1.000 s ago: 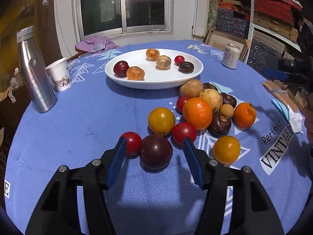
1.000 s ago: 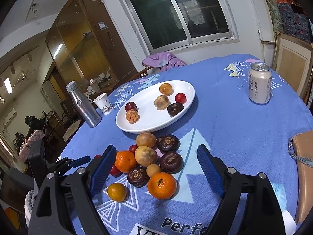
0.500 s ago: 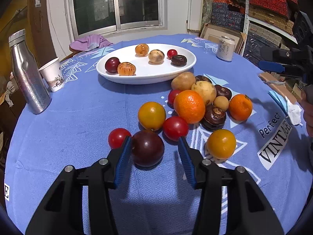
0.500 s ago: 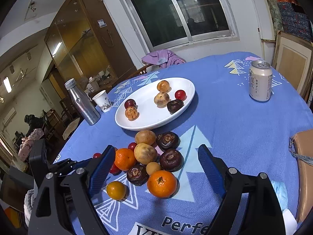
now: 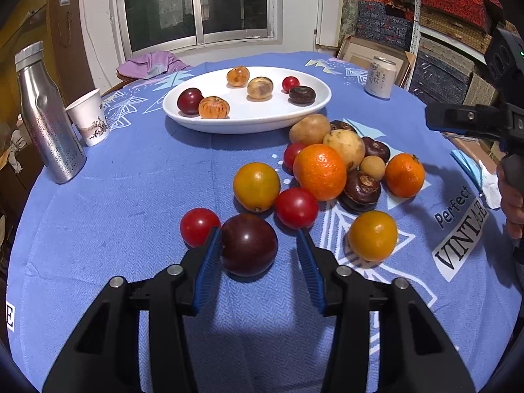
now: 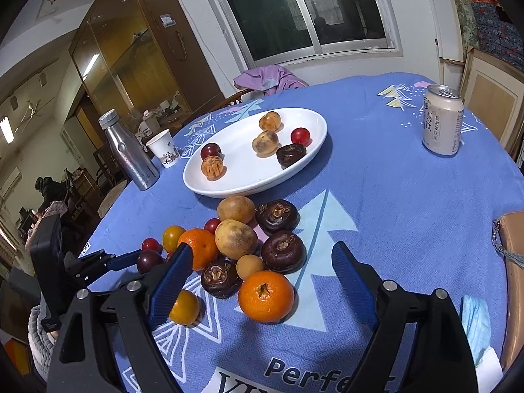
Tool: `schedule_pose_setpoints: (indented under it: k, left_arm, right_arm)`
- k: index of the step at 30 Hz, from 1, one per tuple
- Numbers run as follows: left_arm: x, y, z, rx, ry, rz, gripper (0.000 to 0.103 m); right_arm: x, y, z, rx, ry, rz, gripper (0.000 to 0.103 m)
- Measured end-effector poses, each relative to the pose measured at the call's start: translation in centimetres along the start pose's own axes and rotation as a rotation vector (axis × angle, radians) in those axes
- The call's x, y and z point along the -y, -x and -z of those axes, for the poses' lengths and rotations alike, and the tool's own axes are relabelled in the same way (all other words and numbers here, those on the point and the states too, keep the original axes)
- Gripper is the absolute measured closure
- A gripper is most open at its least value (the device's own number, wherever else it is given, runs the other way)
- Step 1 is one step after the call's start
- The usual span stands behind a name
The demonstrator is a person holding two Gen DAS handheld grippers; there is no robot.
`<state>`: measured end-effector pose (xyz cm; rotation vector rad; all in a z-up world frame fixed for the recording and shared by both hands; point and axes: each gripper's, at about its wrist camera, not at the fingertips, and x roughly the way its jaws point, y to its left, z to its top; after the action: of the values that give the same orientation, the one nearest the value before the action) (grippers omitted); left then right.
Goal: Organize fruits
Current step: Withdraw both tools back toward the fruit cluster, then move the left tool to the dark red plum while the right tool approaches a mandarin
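A dark purple plum (image 5: 249, 245) lies on the blue tablecloth between the jaws of my left gripper (image 5: 258, 234), which are closing. The left pad touches the plum, while a gap remains at the right pad. A small red tomato (image 5: 198, 226) sits just outside the left finger. Behind it lies a pile of fruit with oranges (image 5: 319, 172), yellow tomatoes (image 5: 256, 186) and dark water chestnuts (image 5: 362, 190). The white plate (image 5: 249, 118) at the back holds several fruits. My right gripper (image 6: 262, 252) hovers open over the pile, above an orange (image 6: 266, 296).
A steel bottle (image 5: 46, 124) and a paper cup (image 5: 88, 121) stand at the left. A drink can (image 6: 442, 124) stands at the far right. A brown pouch (image 6: 511, 262) and tissue (image 6: 475, 321) lie at the right edge. My left gripper (image 6: 108, 260) shows beside the pile's left.
The left jaws have narrowed around the dark plum, and the left pad has come up against it. The right gripper has hardly moved.
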<state>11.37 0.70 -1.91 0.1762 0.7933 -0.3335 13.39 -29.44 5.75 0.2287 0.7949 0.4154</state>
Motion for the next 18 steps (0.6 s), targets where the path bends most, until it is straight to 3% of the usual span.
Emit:
schedule_pose_setpoints:
  k: [5, 7, 13, 16, 18]
  left_arm:
    - [0.6, 0.3, 0.2, 0.004, -0.018, -0.010, 0.061]
    - [-0.3, -0.5, 0.2, -0.026, 0.023, -0.014, 0.055]
    - [-0.3, -0.7, 0.3, -0.035, 0.023, 0.001, 0.053]
    - [-1.0, -0.6, 0.3, -0.032, 0.053, 0.003, 0.066]
    - [-1.4, -0.5, 0.4, -0.034, 0.071, 0.012, 0.068]
  right_arm:
    - [0.3, -0.4, 0.1, -0.014, -0.006, 0.007, 0.016]
    - [0.2, -0.6, 0.1, -0.021, -0.002, 0.008, 0.016]
    - [0.1, -0.8, 0.2, -0.027, 0.006, 0.009, 0.016]
    - [0.1, -0.7, 0.2, -0.030, 0.005, 0.006, 0.015]
    - [0.2, -0.6, 0.4, -0.034, 0.013, 0.006, 0.016]
